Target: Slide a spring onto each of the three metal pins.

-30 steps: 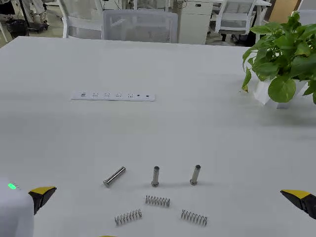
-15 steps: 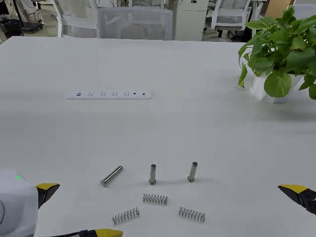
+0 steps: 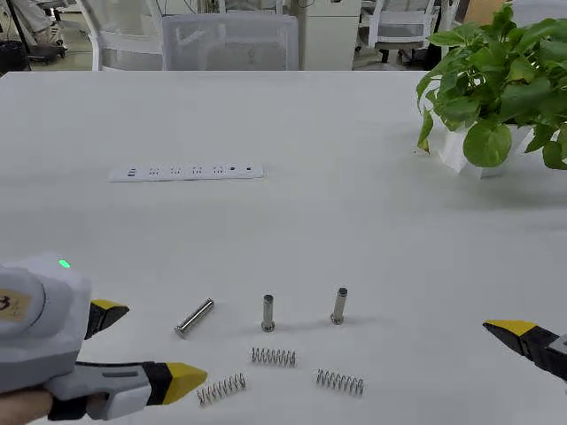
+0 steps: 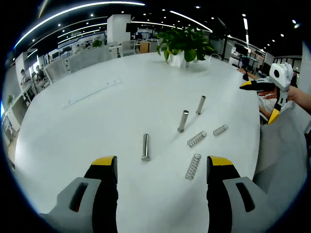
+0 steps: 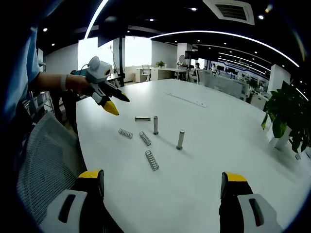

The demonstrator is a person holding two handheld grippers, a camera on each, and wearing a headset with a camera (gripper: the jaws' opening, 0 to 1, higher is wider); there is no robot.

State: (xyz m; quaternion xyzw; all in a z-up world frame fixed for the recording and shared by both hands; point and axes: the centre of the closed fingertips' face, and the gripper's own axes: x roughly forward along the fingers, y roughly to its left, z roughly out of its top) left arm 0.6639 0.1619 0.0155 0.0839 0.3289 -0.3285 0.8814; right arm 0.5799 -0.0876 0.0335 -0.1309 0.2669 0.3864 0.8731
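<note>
Your left gripper point(image 4: 162, 162): jaws spread, empty. Your right gripper point(image 5: 160, 177): likewise. Two upright pins point(image 3: 267, 312), one lying pin point(image 3: 194, 317); three springs point(image 3: 273, 356) loose on table point(image 3: 354, 221).

a white power strip point(image 3: 186, 172) and potted plant point(image 3: 496, 84) sit on the white table point(image 3: 354, 212).

Illumination is bright and even, supplied by ceiling strips point(image 5: 97, 19). The white table point(image 3: 354, 221) carries a soft sheen without harsh glare. Pins point(image 3: 267, 312) cast short, faint shadows. Both gripper views bow strongly at the edges; distant background appears slightly soft.
</note>
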